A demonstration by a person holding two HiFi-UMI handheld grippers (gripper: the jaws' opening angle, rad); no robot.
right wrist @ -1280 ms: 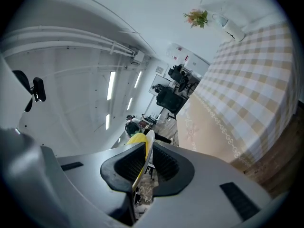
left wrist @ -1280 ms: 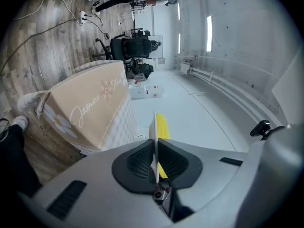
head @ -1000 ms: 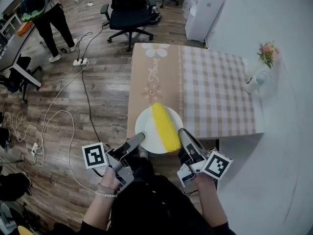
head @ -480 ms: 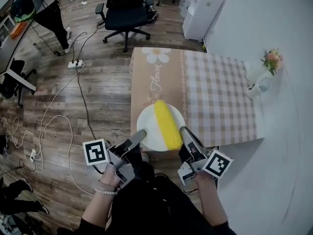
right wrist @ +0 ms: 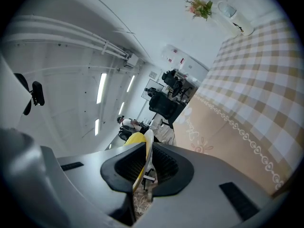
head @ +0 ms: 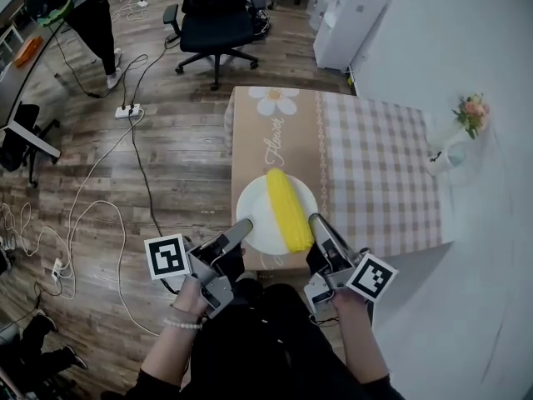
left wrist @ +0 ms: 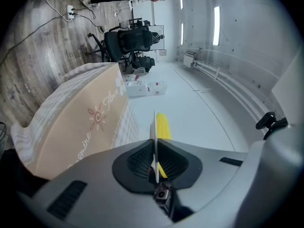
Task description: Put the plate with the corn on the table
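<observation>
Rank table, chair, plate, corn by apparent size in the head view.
Largest to smallest:
1. table
2. chair, which is farther from the camera, so it looks smaller than it is
3. plate
4. corn, lying on the plate

Chair: black office chair (head: 215,19) stood ahead of you.
Flowers: pink flowers (head: 473,110) stood far to your right.
Cables: power strip (head: 127,111) lay on the wooden floor (head: 183,157), your left.
</observation>
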